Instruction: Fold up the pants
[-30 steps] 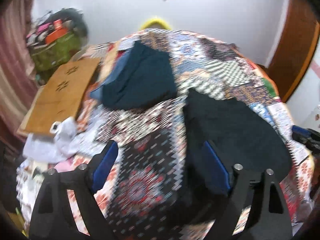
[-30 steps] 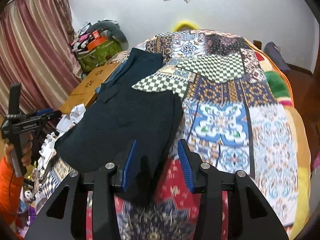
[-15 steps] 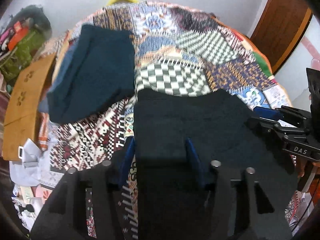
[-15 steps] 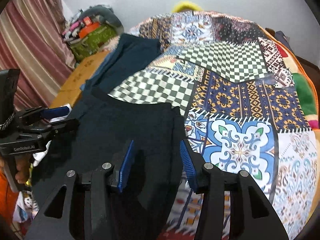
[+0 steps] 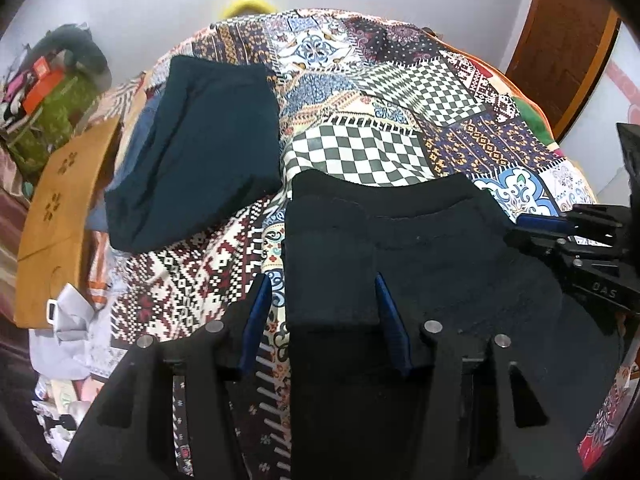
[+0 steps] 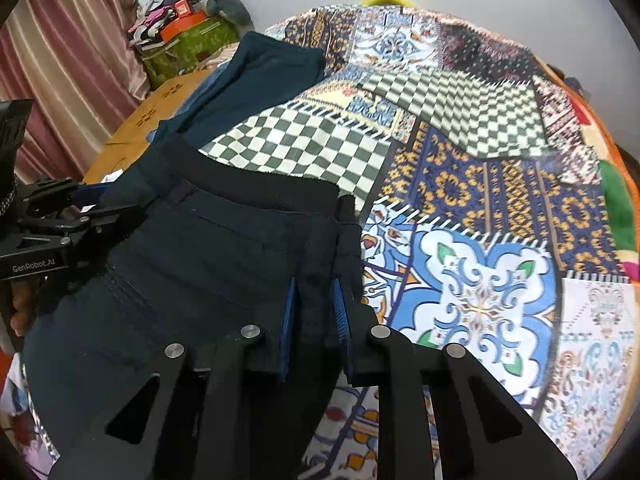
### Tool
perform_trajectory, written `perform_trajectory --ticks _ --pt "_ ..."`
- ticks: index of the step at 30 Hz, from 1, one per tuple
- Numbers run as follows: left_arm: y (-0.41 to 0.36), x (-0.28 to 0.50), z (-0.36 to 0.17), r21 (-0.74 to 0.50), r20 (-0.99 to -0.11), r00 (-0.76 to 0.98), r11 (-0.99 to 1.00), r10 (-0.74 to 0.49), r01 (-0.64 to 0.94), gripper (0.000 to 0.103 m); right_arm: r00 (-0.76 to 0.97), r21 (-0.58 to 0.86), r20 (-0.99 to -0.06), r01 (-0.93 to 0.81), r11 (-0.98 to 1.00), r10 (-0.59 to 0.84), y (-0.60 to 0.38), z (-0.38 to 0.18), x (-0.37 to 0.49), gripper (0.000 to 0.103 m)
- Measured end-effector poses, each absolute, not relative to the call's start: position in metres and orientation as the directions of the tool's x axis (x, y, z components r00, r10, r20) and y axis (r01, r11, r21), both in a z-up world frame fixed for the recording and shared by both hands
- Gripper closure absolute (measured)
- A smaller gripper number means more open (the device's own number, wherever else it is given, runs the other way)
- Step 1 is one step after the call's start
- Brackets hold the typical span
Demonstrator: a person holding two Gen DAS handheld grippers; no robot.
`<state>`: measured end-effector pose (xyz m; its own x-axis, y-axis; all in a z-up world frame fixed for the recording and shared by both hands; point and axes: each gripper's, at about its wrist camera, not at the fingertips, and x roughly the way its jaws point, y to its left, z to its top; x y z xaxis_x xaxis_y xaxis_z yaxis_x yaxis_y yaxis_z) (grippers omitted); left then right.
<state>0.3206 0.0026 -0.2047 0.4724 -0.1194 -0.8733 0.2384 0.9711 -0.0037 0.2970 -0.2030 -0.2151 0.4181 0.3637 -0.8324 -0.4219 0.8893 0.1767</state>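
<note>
Dark navy pants (image 5: 440, 256) lie on the patchwork bedspread (image 5: 360, 152), waistband toward the far side. My left gripper (image 5: 324, 312) straddles the pants' left edge with its blue pads apart, fabric between them. My right gripper (image 6: 314, 312) is shut on the pants' right edge (image 6: 324, 256), near the waistband. The pants (image 6: 208, 248) fill the left of the right wrist view. The right gripper also shows at the right of the left wrist view (image 5: 576, 236). The left gripper shows at the left of the right wrist view (image 6: 92, 204).
A folded teal garment (image 5: 200, 144) lies on the bed's far left, also in the right wrist view (image 6: 256, 80). A wooden board (image 5: 60, 208) and a cluttered green bag (image 5: 44, 112) stand left of the bed. A brown door (image 5: 560, 40) is at right.
Both grippers moved forward along the pants toward the waistband. The right gripper closed on the pants' right edge. The left gripper narrowed around the left edge.
</note>
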Motion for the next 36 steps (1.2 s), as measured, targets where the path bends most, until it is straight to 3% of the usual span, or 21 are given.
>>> perform_trajectory --ticks 7,9,11,13,16,19,21,26,30,33,36 --pt "0.012 0.302 -0.174 -0.021 -0.843 0.519 0.975 -0.137 0.223 0.046 0.474 0.118 -0.796 -0.489 0.865 0.376 -0.202 -0.184 0.267 0.083" --pt "0.018 0.296 -0.164 -0.04 -0.833 0.532 0.976 -0.15 0.213 0.04 0.49 0.125 -0.779 -0.49 0.862 0.392 -0.204 -0.174 0.257 0.076" --pt "0.025 0.29 -0.157 -0.051 -0.823 0.547 0.979 -0.152 0.196 0.026 0.509 0.128 -0.762 -0.487 0.864 0.4 -0.206 -0.167 0.25 0.06" --pt "0.031 0.284 -0.155 -0.069 -0.826 0.543 0.982 -0.155 0.176 0.021 0.521 0.137 -0.75 -0.482 0.866 0.408 -0.208 -0.162 0.244 0.053" --pt "0.033 0.279 -0.162 -0.093 -0.853 0.494 0.979 -0.172 0.181 0.019 0.51 0.164 -0.75 -0.475 0.865 0.422 -0.21 -0.161 0.236 0.052" --pt "0.032 0.274 -0.178 -0.116 -0.881 0.435 0.977 -0.185 0.181 0.018 0.471 0.214 -0.768 -0.449 0.868 0.433 -0.214 -0.173 0.234 0.04" --pt "0.031 0.276 -0.194 -0.147 -0.903 0.377 0.973 -0.205 0.176 0.018 0.45 0.247 -0.774 -0.431 0.868 0.445 -0.217 -0.182 0.234 0.039" --pt "0.023 0.285 -0.213 -0.228 -0.917 0.296 0.96 -0.268 0.165 0.018 0.324 0.415 -0.783 -0.364 0.834 0.531 -0.224 -0.213 0.251 0.032" --pt "0.019 0.293 -0.222 -0.328 -0.904 0.238 0.932 -0.357 0.152 0.018 0.222 0.544 -0.755 -0.313 0.778 0.617 -0.223 -0.231 0.268 0.029" --pt "0.015 0.296 -0.224 -0.371 -0.889 0.226 0.916 -0.398 0.152 0.018 0.217 0.533 -0.756 -0.345 0.773 0.618 -0.212 -0.232 0.272 0.035" --pt "0.015 0.296 -0.221 -0.39 -0.88 0.232 0.909 -0.415 0.149 0.03 0.206 0.529 -0.761 -0.353 0.772 0.615 -0.204 -0.231 0.274 0.047"
